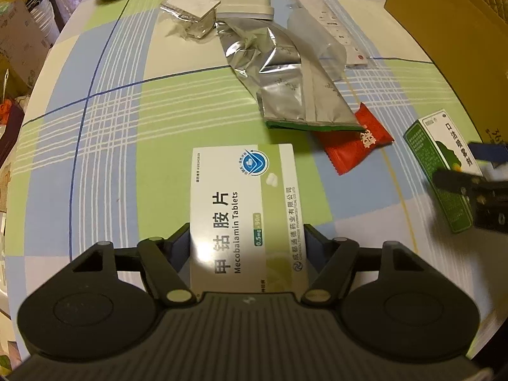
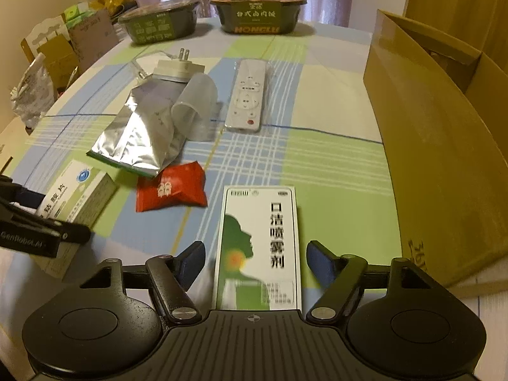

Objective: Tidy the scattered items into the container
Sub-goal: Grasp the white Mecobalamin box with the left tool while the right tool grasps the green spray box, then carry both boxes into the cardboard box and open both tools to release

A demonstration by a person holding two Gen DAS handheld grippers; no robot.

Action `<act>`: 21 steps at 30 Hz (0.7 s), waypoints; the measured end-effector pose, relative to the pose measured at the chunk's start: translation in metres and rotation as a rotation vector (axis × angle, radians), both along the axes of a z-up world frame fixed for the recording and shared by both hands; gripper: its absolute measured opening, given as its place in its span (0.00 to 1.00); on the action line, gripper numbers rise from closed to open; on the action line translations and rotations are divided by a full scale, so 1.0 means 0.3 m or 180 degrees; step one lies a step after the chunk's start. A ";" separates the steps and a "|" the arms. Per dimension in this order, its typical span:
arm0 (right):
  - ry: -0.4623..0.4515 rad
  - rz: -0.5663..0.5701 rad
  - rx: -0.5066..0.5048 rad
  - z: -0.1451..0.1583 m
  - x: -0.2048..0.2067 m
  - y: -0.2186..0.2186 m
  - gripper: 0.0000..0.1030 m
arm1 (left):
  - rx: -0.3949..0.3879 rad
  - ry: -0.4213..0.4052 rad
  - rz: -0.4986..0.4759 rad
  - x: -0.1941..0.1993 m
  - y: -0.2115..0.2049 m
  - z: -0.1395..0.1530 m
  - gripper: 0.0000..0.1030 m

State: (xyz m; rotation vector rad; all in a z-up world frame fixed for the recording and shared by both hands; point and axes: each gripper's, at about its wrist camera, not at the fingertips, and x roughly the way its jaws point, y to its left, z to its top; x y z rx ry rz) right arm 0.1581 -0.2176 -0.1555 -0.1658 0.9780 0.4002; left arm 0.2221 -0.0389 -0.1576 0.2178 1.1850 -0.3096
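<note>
A white and green tablet box [image 1: 244, 209] labelled Mecobalamin Tablets sits between the fingers of my left gripper [image 1: 246, 235], which is shut on its two long sides. From the right wrist view the same tablet box [image 2: 79, 190] shows at the left in that gripper [image 2: 47, 212]. My right gripper [image 2: 255, 250] is open around a green and white spray box [image 2: 257, 247], with a small gap on each side. The spray box [image 1: 444, 165] lies on the checked tablecloth beside the brown cardboard container [image 2: 428, 127].
On the table lie a silver foil pouch [image 2: 139, 139], a red sachet [image 2: 171, 187], a clear plastic cup [image 2: 195, 104], a white remote [image 2: 247, 95] in a bag and a white plug adapter [image 2: 177, 66]. Two green food tubs [image 2: 257, 12] stand at the far edge.
</note>
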 end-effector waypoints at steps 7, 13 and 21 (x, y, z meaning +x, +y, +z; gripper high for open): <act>0.0063 0.0006 -0.0077 -0.007 -0.018 -0.011 0.56 | -0.0047 -0.0013 -0.0001 -0.061 0.002 0.019 0.65; 0.0042 -0.0097 0.0061 0.057 -0.124 -0.046 0.56 | -0.0141 -0.0022 -0.0039 -0.163 -0.010 0.073 0.65; -0.0158 -0.0216 0.0239 0.217 -0.245 -0.098 0.56 | -0.0263 -0.0152 -0.0159 -0.266 -0.059 0.201 0.65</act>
